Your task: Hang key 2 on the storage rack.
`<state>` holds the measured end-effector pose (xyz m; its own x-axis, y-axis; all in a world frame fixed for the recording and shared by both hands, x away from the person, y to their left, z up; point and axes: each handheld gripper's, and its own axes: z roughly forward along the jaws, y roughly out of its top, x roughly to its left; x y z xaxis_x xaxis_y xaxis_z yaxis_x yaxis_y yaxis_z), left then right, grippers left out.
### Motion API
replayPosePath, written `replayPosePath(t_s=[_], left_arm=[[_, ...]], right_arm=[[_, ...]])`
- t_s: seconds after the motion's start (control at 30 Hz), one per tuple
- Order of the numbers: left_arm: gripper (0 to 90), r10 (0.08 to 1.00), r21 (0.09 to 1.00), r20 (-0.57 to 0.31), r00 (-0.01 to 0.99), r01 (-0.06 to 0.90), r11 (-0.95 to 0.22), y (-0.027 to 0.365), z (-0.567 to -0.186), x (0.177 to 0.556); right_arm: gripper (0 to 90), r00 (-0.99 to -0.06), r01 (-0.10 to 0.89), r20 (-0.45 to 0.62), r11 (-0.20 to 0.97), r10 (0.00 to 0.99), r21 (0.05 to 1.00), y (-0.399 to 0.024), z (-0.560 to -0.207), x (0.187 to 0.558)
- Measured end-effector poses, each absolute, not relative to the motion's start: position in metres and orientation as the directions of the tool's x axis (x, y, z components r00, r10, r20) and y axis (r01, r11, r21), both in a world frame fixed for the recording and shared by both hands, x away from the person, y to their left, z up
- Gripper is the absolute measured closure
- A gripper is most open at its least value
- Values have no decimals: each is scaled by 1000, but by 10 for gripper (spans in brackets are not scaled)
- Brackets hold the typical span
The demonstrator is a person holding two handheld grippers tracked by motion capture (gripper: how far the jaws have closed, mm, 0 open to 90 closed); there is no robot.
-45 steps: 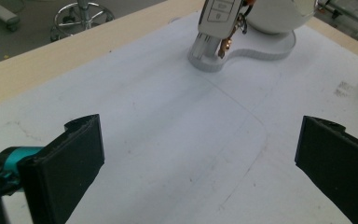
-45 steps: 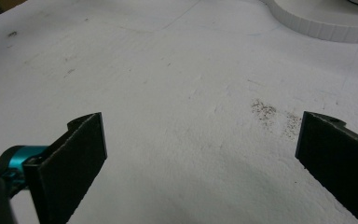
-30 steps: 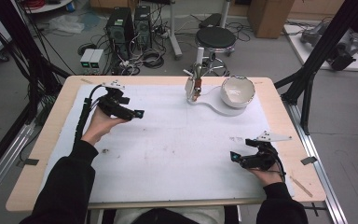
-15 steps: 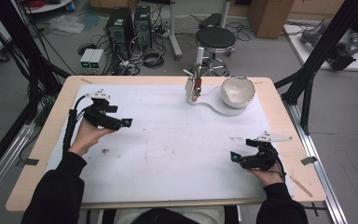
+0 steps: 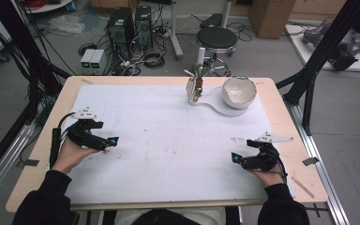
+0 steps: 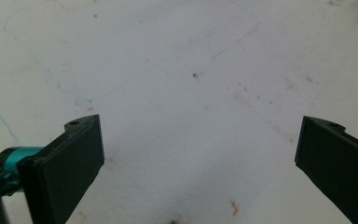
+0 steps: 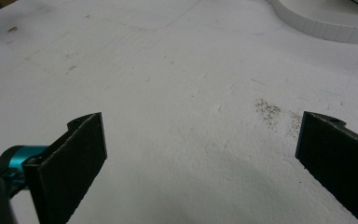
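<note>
**Both tongs wide open over the white counter**

On the near-left part of the counter (image 5: 168,140), the left tongs (image 5: 107,142) sit in the person's left hand (image 5: 70,154), jaws spread wide with nothing between them (the left gripper view has just stained white surface between the two black pads). Near the right edge, the right tongs (image 5: 236,158) are also spread wide and empty, tips aimed left. At the far side, well apart from both, a white bowl (image 5: 238,91) sits on a white plate (image 5: 215,105), with a small upright device (image 5: 196,84) just beside it.
</note>
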<state>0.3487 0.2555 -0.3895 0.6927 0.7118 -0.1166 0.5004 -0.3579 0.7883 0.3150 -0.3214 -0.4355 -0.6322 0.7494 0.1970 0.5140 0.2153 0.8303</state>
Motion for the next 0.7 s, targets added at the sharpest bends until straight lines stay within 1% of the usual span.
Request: replayPosePath(t_s=[0.33,0.43,0.7], left_arm=[[17,733,795,-97,673,496,-350,268,-405,324],[17,745,782,-87,661,508,-360,273,-412,319],[17,768,778,-104,631,533,-333,289,-423,304]], right_arm=[[9,-635,515,196,221,747,828,-320,-436,315],[9,-637,515,192,226,747,827,-320,-436,316],[9,-637,515,191,228,746,826,-320,-436,316]])
